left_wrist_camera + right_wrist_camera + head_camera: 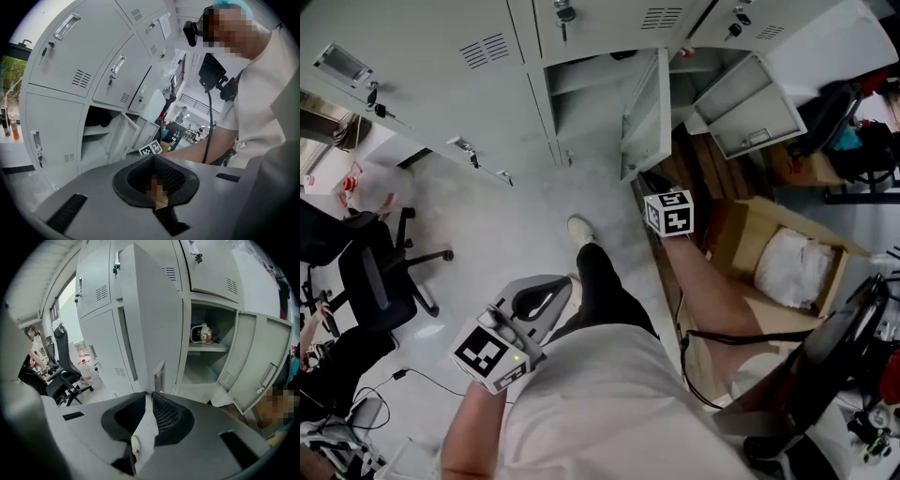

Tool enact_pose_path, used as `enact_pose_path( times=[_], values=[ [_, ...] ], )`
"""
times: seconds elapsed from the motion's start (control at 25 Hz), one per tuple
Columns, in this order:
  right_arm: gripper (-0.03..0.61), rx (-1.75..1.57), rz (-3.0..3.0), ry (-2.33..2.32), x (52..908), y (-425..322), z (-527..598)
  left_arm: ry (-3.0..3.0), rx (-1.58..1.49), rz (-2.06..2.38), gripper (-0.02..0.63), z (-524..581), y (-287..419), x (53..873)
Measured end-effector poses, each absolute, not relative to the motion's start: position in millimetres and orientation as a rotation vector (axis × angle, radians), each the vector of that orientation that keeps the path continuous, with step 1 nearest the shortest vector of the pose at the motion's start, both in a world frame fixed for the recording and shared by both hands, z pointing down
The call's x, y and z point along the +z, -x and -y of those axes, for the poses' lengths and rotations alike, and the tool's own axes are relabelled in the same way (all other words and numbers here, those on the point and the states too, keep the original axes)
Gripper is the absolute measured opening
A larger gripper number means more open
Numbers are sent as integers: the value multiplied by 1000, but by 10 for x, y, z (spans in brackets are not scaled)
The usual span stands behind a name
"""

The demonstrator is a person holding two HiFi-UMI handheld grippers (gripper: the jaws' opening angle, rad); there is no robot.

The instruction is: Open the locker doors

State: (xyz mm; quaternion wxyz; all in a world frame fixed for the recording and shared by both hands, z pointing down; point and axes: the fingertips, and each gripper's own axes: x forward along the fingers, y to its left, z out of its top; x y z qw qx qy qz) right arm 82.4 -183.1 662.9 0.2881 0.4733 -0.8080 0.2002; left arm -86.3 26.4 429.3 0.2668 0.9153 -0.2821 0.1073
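Observation:
A bank of grey lockers (pixel 422 75) runs across the top of the head view. Two bottom doors stand open: one door (pixel 642 112) in the middle and another door (pixel 748 112) to its right. My right gripper (pixel 645 180) is at the middle door's free edge. In the right gripper view that door (pixel 145 310) is seen edge-on and runs down between the jaws, with the right gripper (pixel 149 416) shut on it. My left gripper (pixel 534 305) is held close to my body, away from the lockers. The left gripper (pixel 157 180) looks shut with nothing in it.
A black office chair (pixel 380 272) stands on the floor at the left. A cardboard box (pixel 741 234) holding a white bag sits at the right, by dark equipment. A small red-and-white object (pixel 201 333) lies on the open locker's shelf. A seated person (pixel 33 348) is far left.

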Motion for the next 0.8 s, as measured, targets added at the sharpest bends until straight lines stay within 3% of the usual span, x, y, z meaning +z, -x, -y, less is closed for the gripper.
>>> enact_pose_path(
  times=[0.8],
  values=[
    [48, 569, 2140, -1329, 6644, -1923, 1975, -2518, 365, 602, 9, -40, 422, 4303]
  ],
)
